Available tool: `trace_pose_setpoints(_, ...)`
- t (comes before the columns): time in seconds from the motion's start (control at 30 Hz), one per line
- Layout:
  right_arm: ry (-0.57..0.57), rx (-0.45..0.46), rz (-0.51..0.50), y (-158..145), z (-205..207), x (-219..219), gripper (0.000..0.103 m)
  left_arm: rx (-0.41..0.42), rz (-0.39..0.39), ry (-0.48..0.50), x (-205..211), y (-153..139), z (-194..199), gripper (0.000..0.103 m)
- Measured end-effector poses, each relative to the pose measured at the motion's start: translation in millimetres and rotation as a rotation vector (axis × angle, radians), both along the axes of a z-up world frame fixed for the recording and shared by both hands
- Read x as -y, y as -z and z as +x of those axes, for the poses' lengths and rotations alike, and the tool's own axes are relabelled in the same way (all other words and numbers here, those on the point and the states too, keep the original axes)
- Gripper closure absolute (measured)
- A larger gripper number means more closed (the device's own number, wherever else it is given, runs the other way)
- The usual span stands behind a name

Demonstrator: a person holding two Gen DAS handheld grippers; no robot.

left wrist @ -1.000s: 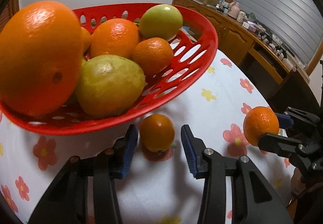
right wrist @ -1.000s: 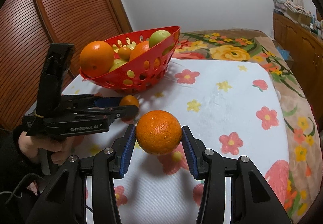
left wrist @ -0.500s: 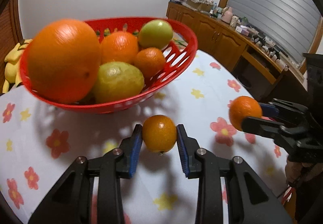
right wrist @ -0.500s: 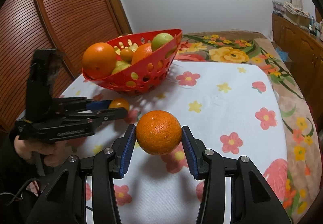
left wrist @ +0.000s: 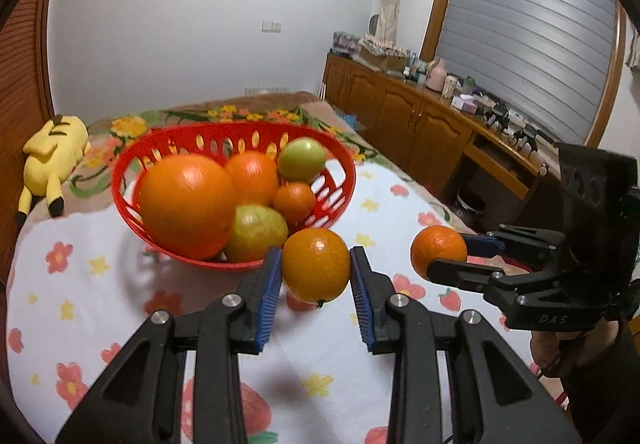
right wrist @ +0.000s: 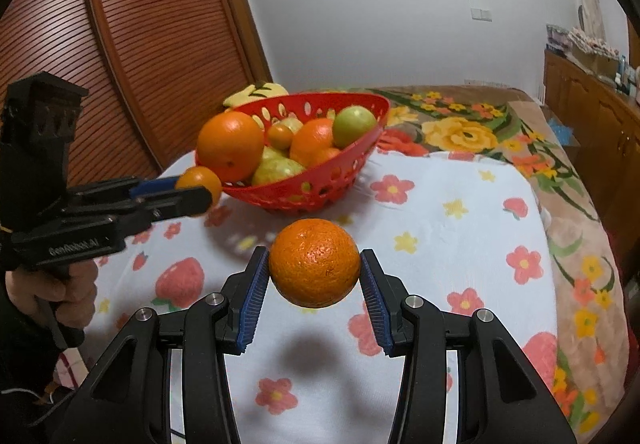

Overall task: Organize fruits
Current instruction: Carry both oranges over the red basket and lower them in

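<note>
Left gripper [left wrist: 316, 276]: blue-padded fingers [left wrist: 267, 290] clenched on a small smooth orange mandarin [left wrist: 316, 265], one pad on each flank. The fruit hangs clear of the counter [left wrist: 120, 308], which wears a white cloth printed with red and yellow flowers; its shadow lies on the cloth below the fingers. Left gripper also in the right wrist view [right wrist: 200, 190], where a hand [right wrist: 60, 284] grips its black handle.

Right gripper [right wrist: 314, 264]: fingers [right wrist: 252, 290] clenched on a larger, rough-skinned round orange [right wrist: 314, 262], pads on both sides, fruit lifted off the cloth with its shadow directly beneath. From the left wrist view the right gripper [left wrist: 440, 252] sits to the right of the left fingers, roughly level with them, the two fruits apart and not touching.

Red perforated plastic basket [left wrist: 224, 136]: on the counter just beyond and left of the left fingers; from the right fingers it is ahead and slightly left. The small mandarin overlaps the basket's near rim in the left wrist view; contact cannot be told.

Basket contents: a big glossy orange [left wrist: 186, 204] at the near left, a yellow-green fruit [left wrist: 256, 232] beside it, a mid-sized orange [left wrist: 252, 176] behind, a small mandarin [left wrist: 295, 202] and a green round fruit [left wrist: 301, 159] toward the far right

A yellow plush toy [left wrist: 52, 156] lies on the floral bed cover beyond the basket, far left of the left fingers
</note>
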State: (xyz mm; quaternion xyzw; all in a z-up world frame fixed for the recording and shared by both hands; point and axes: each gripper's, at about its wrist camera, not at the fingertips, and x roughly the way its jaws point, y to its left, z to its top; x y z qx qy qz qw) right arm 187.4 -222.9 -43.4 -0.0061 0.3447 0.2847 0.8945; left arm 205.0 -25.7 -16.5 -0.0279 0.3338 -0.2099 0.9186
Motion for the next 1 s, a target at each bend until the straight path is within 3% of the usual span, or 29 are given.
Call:
trace_pose_setpoints(0.47,-0.045,0.043,-0.019,-27,21,-24,0.057,0.069,-0.01,-0.062,-34,-35,14,0.071)
trace_pose_setpoints(1.0,-0.108,0.027,-0.032,-31,93,-60,0.057,0.051,0.016,-0.096,-54,-28,72,0.071)
